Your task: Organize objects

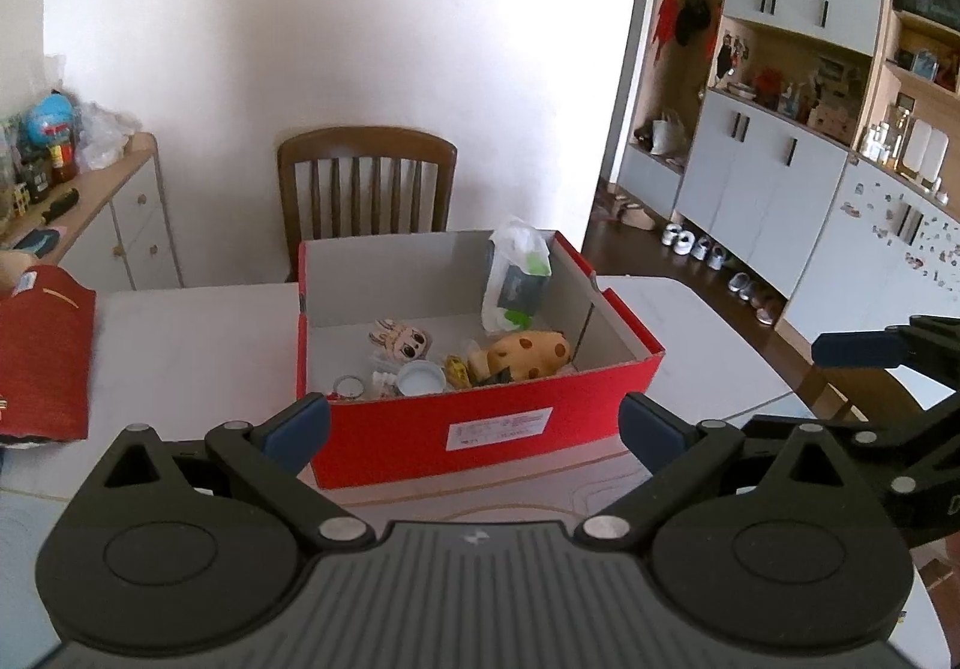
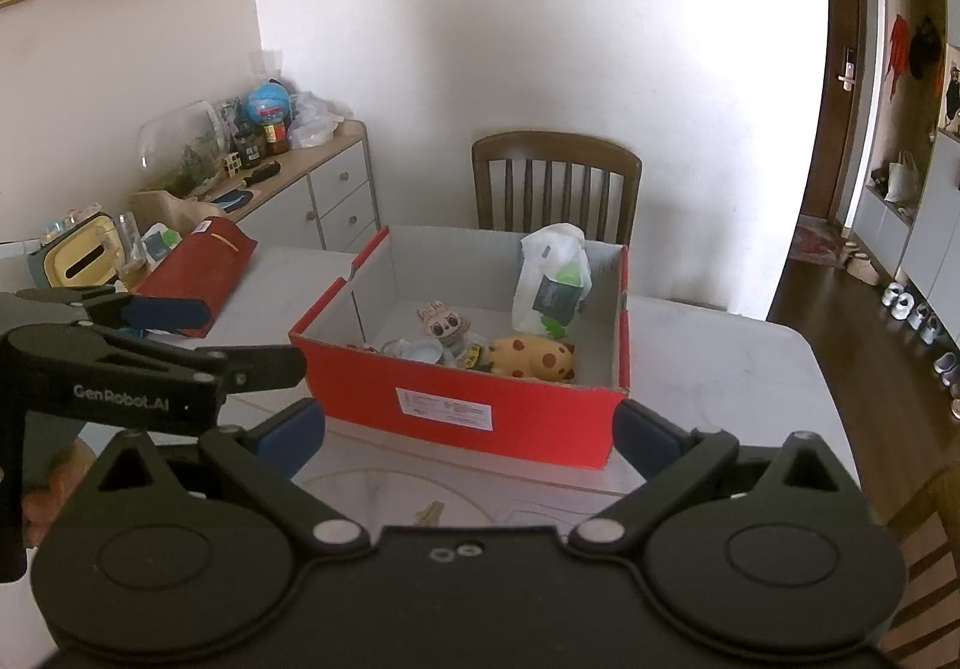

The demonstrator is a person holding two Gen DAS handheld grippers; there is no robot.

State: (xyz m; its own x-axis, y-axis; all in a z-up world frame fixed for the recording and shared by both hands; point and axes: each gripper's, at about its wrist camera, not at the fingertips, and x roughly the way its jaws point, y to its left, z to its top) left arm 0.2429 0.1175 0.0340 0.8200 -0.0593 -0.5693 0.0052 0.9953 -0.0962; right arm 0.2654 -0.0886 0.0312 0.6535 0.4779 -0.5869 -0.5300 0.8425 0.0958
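A red cardboard shoebox with a grey inside and a white label on its near wall (image 1: pixel 480 423) (image 2: pixel 480 411) sits open on the white tabletop (image 1: pixel 198 333) (image 2: pixel 720 363), roughly at the table's centre and straight ahead, at twelve o'clock, of both grippers. Inside it, a yellow plush toy with brown spots (image 1: pixel 531 351) (image 2: pixel 531 356) lies toward the box's near corner at about four o'clock from the box's middle, and a white plastic pouch with green print (image 1: pixel 517 273) (image 2: pixel 555 276) leans upright against the far wall at about one o'clock. A small beige big-eyed doll head (image 1: pixel 401 340) (image 2: pixel 443 322) rests near the middle of the floor, with a round white lid (image 1: pixel 422 376) (image 2: pixel 420 351) just in front of it and a few small bits beside it that are too tiny to make out. The left gripper (image 1: pixel 474 426) hangs in front of the box with its blue-padded fingers (image 1: pixel 297 426) spread wide and holding nothing; the box's near wall shows between them. The right gripper (image 2: pixel 469 438) likewise stands apart, its blue pads (image 2: pixel 648 438) wide and empty, just short of the box. Each gripper appears at the edge of the other's view, side by side. A flat red folded bag (image 1: pixel 42 363) (image 2: pixel 195 273) lies on the table at nine o'clock of the box, well apart from it. A brown wooden slat-backed chair (image 1: pixel 366 183) (image 2: pixel 555 183) stands behind the table at twelve o'clock against the white wall, and a light sideboard with a wooden top (image 1: pixel 129 213) (image 2: pixel 324 189), crowded with bottles and a blue globe, runs along at ten o'clock.
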